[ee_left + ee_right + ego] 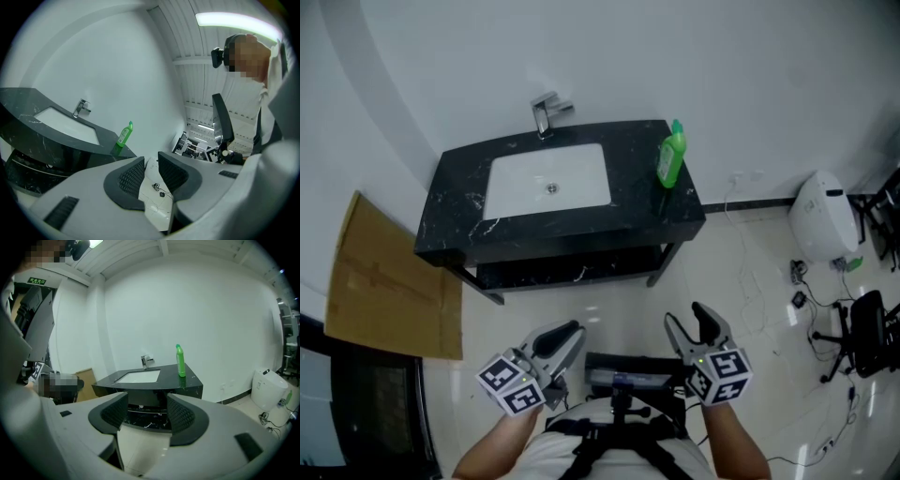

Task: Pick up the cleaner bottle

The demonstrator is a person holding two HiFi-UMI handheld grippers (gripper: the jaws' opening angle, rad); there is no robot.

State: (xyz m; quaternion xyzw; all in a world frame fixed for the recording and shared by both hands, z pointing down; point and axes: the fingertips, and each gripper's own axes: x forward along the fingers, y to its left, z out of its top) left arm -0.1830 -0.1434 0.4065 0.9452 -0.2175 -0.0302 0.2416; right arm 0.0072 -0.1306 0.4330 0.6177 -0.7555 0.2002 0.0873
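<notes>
A green cleaner bottle (671, 156) stands upright at the right end of a black marble vanity top (459, 192), right of the white sink basin (547, 180). The bottle also shows in the left gripper view (123, 136) and the right gripper view (180, 361). Both grippers are held low, near the person's body, well short of the vanity. My left gripper (563, 338) is open with nothing between its jaws. My right gripper (695, 323) is open and empty too, and it faces the vanity.
A chrome tap (546, 114) rises behind the basin. Flat cardboard (389, 281) leans at the left wall. A white appliance (825, 217), loose cables (802, 300) and a black chair base (861, 328) lie on the glossy floor at right. A shelf (572, 270) runs under the vanity.
</notes>
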